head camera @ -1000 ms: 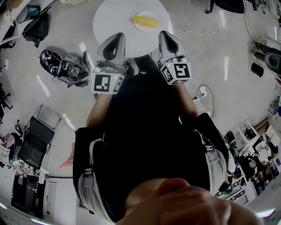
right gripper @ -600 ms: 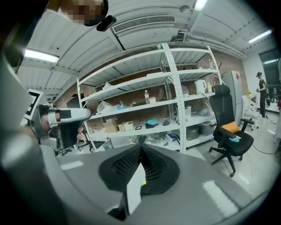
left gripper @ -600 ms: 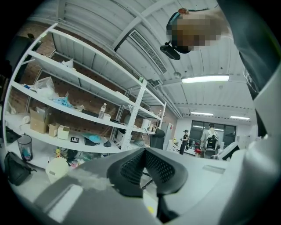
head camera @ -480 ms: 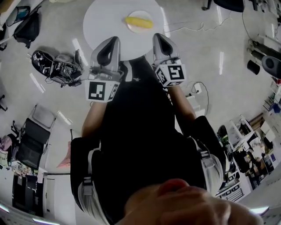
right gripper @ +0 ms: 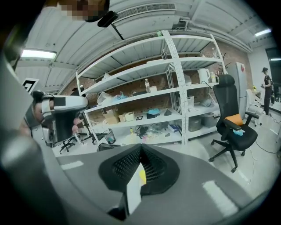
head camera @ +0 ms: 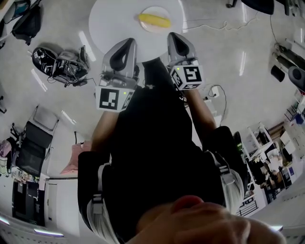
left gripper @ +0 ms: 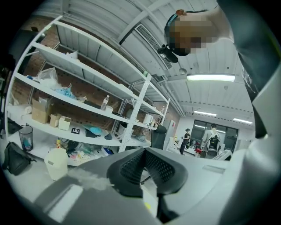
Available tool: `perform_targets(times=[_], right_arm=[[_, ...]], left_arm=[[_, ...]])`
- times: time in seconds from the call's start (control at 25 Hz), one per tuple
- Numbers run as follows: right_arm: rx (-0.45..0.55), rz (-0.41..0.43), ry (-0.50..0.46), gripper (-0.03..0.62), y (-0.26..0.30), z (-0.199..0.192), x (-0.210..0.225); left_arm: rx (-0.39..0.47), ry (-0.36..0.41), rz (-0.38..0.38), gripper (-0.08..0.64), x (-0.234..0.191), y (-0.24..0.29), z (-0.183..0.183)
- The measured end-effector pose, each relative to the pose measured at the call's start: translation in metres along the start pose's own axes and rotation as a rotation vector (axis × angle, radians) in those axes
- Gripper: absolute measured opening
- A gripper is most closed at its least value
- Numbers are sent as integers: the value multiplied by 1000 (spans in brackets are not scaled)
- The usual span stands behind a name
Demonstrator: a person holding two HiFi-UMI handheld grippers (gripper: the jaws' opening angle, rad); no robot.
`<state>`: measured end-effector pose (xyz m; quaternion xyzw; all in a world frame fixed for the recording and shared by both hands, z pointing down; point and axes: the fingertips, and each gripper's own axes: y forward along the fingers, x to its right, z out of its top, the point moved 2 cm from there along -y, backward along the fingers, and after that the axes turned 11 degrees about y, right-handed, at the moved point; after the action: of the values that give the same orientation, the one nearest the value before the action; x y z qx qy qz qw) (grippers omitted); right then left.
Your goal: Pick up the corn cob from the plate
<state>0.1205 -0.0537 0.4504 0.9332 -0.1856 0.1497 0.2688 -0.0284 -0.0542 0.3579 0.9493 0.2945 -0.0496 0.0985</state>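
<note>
No word, number or brand can be read in any view. The only sign-like marks are black-and-white square patterns on the left cube (head camera: 110,98), at the back of the left gripper (head camera: 126,43), and on the right cube (head camera: 189,76), behind the right gripper (head camera: 175,37); they carry no letters. A small dark card (right gripper: 139,117) on a middle shelf of the rack (right gripper: 175,88) is too small to read.

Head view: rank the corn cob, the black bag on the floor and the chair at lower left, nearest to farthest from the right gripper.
1. corn cob: on the plate, just ahead of the right gripper.
2. black bag: on the floor, off to the left.
3. chair: far lower left, beyond the bag.
</note>
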Motion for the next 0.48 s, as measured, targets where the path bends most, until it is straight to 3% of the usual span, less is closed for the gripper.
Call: perform_targets(times=[0.48], right_arm=[[-95, 17, -14, 6, 29, -23, 21]], left_arm=[[-10, -47, 16, 5, -1, 19, -15]])
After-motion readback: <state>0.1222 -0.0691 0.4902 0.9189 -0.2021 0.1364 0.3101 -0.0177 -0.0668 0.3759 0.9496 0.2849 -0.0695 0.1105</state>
